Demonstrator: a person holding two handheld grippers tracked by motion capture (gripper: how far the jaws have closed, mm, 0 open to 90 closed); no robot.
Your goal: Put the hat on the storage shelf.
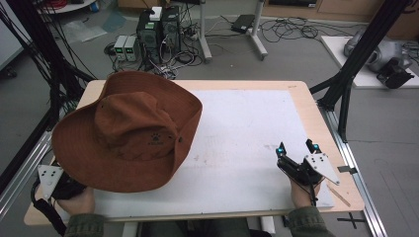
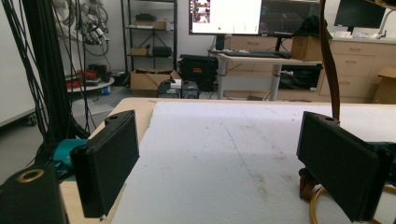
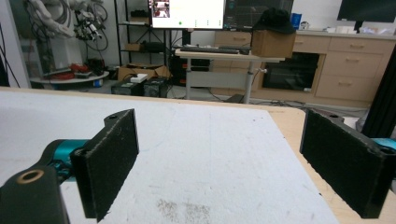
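In the high view, the wide-brimmed brown suede hat (image 1: 129,131) lies in the left half of the frame, on the white foam mat (image 1: 247,128) that covers the light wooden table (image 1: 311,106). Its near brim reaches down toward the lower left corner and hides most of my left gripper (image 1: 59,185); there I see my hand, the grey plate and the black body under the brim edge. In the left gripper view, my left gripper (image 2: 233,163) has its two black jaws spread wide, one at the left and one at the right of the frame, with bare white mat between them. A thin brown strap (image 2: 330,70) hangs down at the upper right of that frame, just behind the right jaw, and a brown knob with a yellowish cord (image 2: 313,200) sits at the lower right beside the same jaw. I cannot tell if the jaw touches them.

My right gripper (image 1: 296,148) is in the lower right of the high view, well apart from the hat, near the mat's right edge. In the right gripper view, my right gripper (image 3: 219,163) also has its jaws spread wide, and they hold nothing.
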